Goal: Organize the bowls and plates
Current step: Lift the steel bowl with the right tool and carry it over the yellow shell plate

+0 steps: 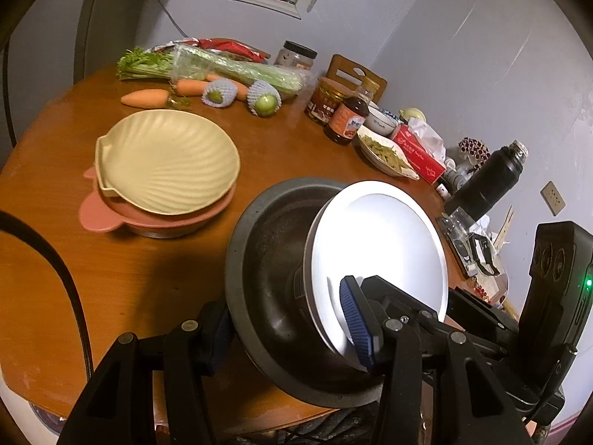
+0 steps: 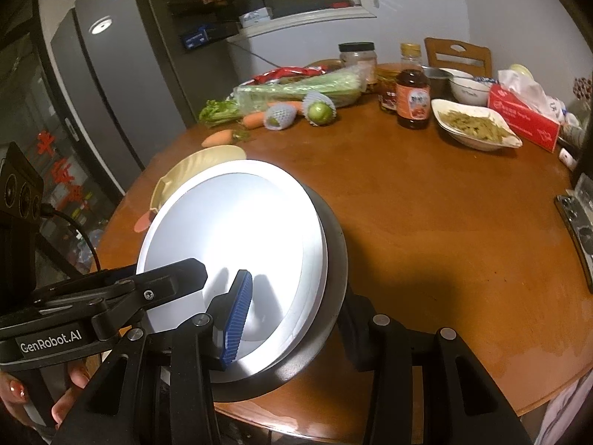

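While held tilted above the near edge of the round wooden table point(image 2: 426, 222), a white plate point(image 2: 229, 237) and a dark bowl point(image 1: 267, 259) are gripped together as one stack, the plate nested in the bowl.

Item 1, white plate: judged stiff, glazed, slippery and breakable; best held at the rim.
Item 2, dark bowl: judged heavier, rigid; rim broad enough for a firm pinch.
Item 3, left gripper point(image 1: 289, 333): clamped across the near rim, one blue pad on the plate face, the other finger outside the bowl wall.
Item 4, right gripper point(image 2: 292, 319): likewise closed on the same stack, blue pad pressing the plate, opposite finger behind the bowl.
Item 5, yellow shell dish point(image 1: 166, 159): stacked on a pink plate point(image 1: 111, 218), far left, well apart.
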`<action>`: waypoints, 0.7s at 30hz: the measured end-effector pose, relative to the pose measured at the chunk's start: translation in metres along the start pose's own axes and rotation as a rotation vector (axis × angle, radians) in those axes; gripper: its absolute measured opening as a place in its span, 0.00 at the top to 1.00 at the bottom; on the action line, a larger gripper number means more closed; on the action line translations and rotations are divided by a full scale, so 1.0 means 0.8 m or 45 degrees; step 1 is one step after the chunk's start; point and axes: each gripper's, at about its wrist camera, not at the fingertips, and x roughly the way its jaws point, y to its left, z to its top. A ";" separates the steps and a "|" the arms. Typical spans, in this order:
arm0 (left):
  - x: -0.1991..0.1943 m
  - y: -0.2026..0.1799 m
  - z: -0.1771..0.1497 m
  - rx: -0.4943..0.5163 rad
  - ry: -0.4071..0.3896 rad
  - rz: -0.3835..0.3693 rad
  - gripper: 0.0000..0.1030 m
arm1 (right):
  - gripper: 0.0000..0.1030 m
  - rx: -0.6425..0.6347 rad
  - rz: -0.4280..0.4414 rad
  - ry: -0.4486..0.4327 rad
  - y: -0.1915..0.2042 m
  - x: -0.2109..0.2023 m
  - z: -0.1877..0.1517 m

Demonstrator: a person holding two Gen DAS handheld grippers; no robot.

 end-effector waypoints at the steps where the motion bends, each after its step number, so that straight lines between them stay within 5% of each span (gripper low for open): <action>1: -0.003 0.002 0.001 0.001 -0.010 0.005 0.49 | 0.55 -0.005 0.003 -0.002 0.003 0.000 0.001; 21: -0.025 0.035 0.028 -0.019 -0.114 0.024 0.49 | 0.55 -0.076 0.039 -0.054 0.042 0.018 0.035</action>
